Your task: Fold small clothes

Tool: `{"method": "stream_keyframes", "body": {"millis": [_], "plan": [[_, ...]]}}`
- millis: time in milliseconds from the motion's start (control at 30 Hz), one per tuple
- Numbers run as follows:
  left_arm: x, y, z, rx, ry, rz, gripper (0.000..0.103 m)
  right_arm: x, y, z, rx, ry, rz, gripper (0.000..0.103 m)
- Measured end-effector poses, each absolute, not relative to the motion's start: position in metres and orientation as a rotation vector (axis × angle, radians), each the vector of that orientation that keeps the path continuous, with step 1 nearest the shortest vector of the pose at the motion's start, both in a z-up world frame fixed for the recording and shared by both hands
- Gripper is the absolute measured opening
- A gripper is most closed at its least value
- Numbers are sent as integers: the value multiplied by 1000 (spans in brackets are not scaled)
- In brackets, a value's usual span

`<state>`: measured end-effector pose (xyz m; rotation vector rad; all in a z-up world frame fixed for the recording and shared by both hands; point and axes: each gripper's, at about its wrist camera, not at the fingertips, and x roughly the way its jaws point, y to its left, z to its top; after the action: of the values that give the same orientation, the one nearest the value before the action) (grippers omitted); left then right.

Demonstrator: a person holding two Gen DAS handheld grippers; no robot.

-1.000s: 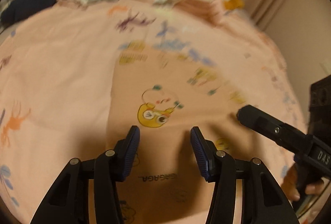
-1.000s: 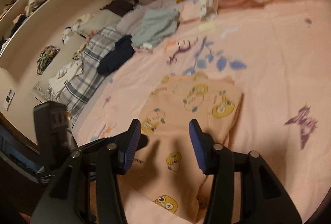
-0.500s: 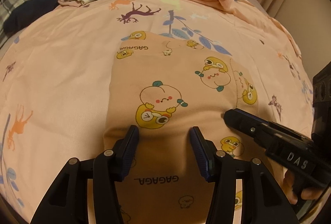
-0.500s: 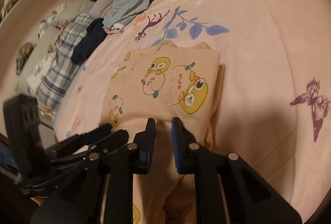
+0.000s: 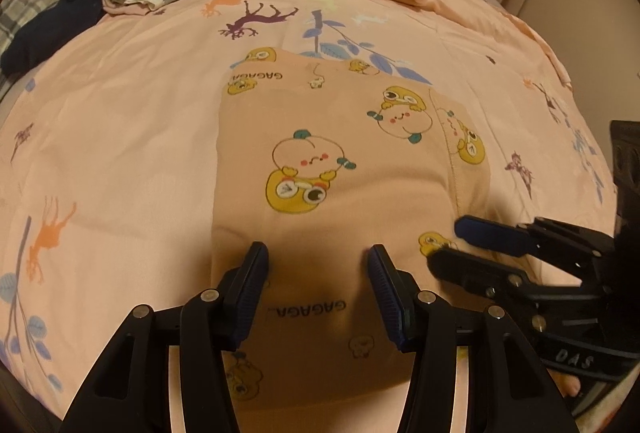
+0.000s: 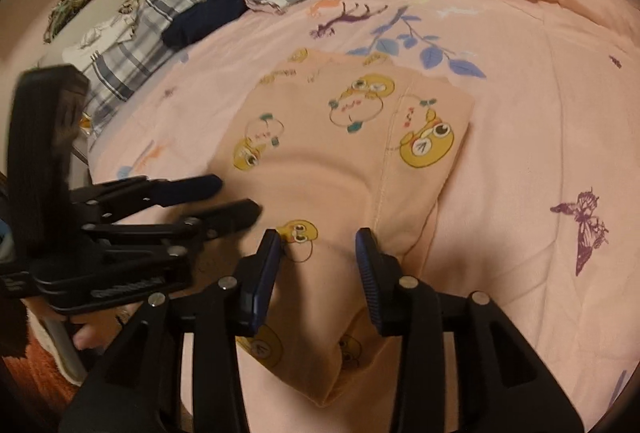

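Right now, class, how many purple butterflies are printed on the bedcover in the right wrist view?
1: the butterfly right of the folded garment. The grippers may hide more.

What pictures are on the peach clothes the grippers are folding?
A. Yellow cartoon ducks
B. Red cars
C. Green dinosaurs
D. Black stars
A: the peach garment on the bed is printed with round yellow duck-like cartoons, plain in both wrist views.
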<state>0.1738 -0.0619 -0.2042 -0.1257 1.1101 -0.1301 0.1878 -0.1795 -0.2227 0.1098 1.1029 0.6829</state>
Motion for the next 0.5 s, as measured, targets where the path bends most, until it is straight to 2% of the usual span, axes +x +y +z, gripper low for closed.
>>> {"method": "stream_keyframes", "body": {"millis": [100, 233, 300, 500], "plan": [[169, -62, -204, -127, 1134, -137, 53, 189, -183, -225, 149, 1104, 697, 44], [165, -66, -208, -98, 1125, -132, 53, 184, -177, -227, 105, 1092, 693, 45], [165, -68, -209, -76, 1122, -121, 52, 180, -170, -226, 63, 1077, 695, 51], [167, -63, -210, -109, 1127, -147, 53, 180, -168, -226, 46, 1067, 712, 57]]}}
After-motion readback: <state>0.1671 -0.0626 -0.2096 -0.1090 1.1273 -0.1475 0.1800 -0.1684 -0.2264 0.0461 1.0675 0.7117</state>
